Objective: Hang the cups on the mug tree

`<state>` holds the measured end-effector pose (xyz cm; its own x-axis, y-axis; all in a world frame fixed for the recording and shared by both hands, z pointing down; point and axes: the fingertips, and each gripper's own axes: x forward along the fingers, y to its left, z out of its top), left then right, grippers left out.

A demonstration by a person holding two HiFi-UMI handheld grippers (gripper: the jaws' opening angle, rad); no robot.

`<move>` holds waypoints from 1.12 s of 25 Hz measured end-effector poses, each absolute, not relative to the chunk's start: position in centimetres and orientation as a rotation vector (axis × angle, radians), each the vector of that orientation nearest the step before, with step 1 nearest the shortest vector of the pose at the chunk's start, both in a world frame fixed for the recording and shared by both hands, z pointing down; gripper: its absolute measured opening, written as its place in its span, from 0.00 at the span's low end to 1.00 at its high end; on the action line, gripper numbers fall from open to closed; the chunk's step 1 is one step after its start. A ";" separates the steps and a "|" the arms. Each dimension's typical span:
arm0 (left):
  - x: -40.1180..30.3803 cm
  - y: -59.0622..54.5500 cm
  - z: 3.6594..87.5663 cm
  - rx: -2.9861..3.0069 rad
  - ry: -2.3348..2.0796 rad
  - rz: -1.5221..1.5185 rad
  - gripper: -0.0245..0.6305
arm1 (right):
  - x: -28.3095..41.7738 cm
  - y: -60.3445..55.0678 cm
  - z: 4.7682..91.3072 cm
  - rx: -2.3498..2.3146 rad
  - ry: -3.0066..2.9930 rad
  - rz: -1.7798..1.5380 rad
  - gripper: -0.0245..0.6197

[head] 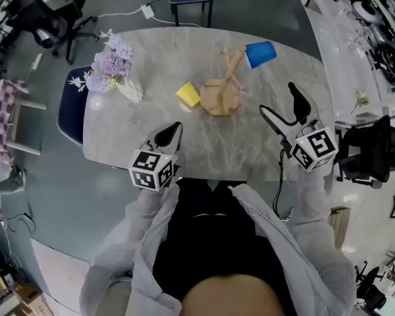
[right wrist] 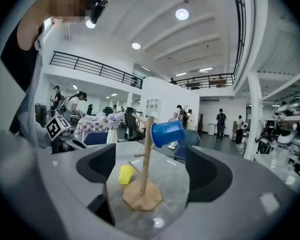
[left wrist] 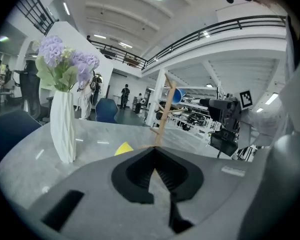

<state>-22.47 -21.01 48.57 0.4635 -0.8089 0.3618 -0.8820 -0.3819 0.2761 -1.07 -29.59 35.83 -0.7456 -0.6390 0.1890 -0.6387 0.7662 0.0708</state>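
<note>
Flower vase far left, yellow cup beside mug tree, blue cup hung

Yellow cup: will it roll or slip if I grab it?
The yellow cup looks like smooth plastic: probably light and stiff. Its tapered round wall could slip when squeezed. It seems tipped beside the tree, so a nudge may roll it.

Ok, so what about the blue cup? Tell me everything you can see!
The blue cup is plain bright blue and looks like plastic. It hangs tipped on its side, high on the wooden mug tree, with its wider open end toward the pole and its bottom pointing away. No handle shows. Only the tree touches it.
</note>
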 end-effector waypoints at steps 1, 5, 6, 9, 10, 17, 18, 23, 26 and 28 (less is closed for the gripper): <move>-22.6 -20.9 48.7 2.298 -1.399 0.236 0.04 | -1.4 -28.9 36.4 1.035 -2.749 0.010 0.73; -22.9 -20.6 49.2 2.325 -1.351 0.246 0.04 | -2.7 -26.1 38.2 1.127 -2.721 0.031 0.72; -23.1 -20.5 49.3 2.328 -1.343 0.247 0.04 | -3.1 -25.3 38.7 1.145 -2.718 0.037 0.72; -23.4 -20.0 49.6 2.331 -1.329 0.245 0.04 | -4.2 -23.8 40.2 1.227 -2.715 0.130 0.72; -23.3 -19.8 49.7 2.328 -1.328 0.246 0.04 | -4.4 -23.5 40.9 1.263 -2.713 0.180 0.72; -25.3 -18.3 50.9 2.271 -1.358 0.244 0.04 | -10.1 -23.6 45.4 1.339 -2.689 0.372 0.72; -26.0 -18.2 51.1 2.256 -1.369 0.239 0.04 | -11.3 -23.9 46.2 1.337 -2.680 0.394 0.72; -28.0 -16.8 52.0 2.179 -1.421 0.215 0.04 | -15.9 -25.1 49.3 1.311 -2.622 0.428 0.72; -29.1 -15.8 53.0 2.130 -1.445 0.213 0.04 | -18.2 -26.1 51.3 1.289 -2.578 0.445 0.72; -29.8 -15.4 53.9 2.093 -1.454 0.205 0.04 | -19.1 -27.0 53.1 1.300 -2.533 0.459 0.72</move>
